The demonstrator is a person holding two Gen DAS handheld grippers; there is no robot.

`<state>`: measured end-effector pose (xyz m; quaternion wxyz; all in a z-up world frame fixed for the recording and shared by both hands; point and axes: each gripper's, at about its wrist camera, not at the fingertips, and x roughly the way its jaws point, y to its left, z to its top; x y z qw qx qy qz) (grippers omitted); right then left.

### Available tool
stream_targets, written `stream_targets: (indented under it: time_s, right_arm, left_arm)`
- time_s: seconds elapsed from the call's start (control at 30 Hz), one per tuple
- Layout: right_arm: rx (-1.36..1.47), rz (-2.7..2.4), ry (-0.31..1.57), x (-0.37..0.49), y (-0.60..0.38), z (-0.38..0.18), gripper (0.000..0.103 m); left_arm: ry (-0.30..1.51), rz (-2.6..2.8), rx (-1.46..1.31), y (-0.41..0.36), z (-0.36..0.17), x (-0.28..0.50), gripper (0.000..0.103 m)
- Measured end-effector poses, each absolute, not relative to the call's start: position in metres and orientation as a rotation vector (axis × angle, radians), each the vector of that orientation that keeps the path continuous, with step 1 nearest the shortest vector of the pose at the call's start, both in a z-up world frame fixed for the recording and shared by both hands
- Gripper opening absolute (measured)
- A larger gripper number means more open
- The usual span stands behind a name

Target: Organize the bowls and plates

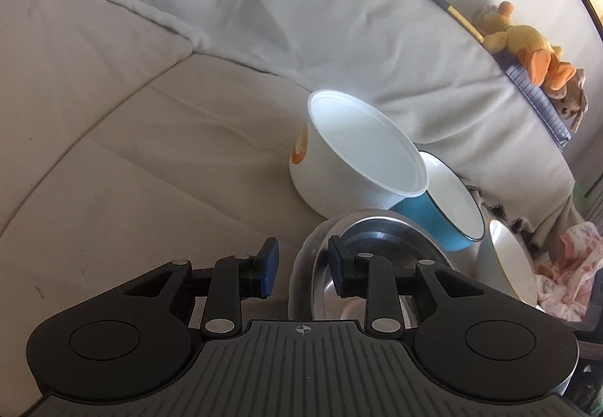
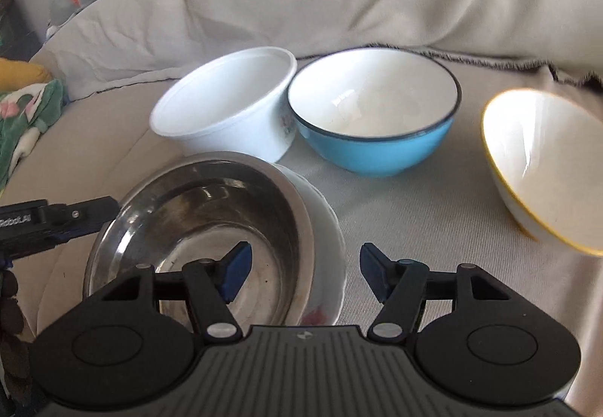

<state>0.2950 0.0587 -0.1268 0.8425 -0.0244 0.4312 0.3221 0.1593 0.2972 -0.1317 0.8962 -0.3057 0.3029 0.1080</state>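
Note:
A steel plate (image 2: 211, 213) lies on a white plate (image 2: 328, 247) on the sofa seat. Behind them stand a white plastic bowl (image 2: 230, 108), a blue bowl (image 2: 377, 115) and a yellow-rimmed white bowl (image 2: 546, 168). My right gripper (image 2: 303, 274) is open, its jaws straddling the right rims of both plates. My left gripper (image 1: 301, 268) is open, its jaws astride the steel plate's (image 1: 369, 266) left rim; it shows at the left in the right wrist view (image 2: 56, 225). The left wrist view also shows the white plastic bowl (image 1: 350, 153), blue bowl (image 1: 444, 206) and yellow-rimmed bowl (image 1: 505, 266).
The beige sofa seat (image 1: 132, 153) stretches left, with back cushions (image 1: 264, 2) behind. Plush toys (image 1: 527, 44) sit on the backrest. A pink cloth (image 1: 565, 274) lies at the right edge. A green floral cloth (image 2: 26, 115) lies at the left.

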Motion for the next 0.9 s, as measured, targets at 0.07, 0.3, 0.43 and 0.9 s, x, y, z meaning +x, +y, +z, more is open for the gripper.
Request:
stream_targets:
  time_s: [0.07, 0.3, 0.43, 0.9]
  right_arm:
    - [0.009, 0.679, 0.967, 0.304, 0.057, -0.137, 0.064]
    - [-0.022, 0.722, 0.984, 0.302, 0.06, -0.142, 0.058]
    - [-0.026, 0.749, 0.992, 0.295, 0.064, -0.142, 0.056]
    - [0.076, 0.73, 1.048, 0.286, 0.026, -0.143, 0.055]
  left_arm:
    - [0.624, 0.224, -0.653, 0.3, -0.135, 0.159, 0.038]
    - [0.627, 0.146, -0.697, 0.303, -0.137, 0.157, 0.034]
    - [0.689, 0.192, -0.635, 0.299, -0.143, 0.16, 0.043]
    - [0.745, 0.02, -0.667, 0.265, -0.16, 0.176, 0.054]
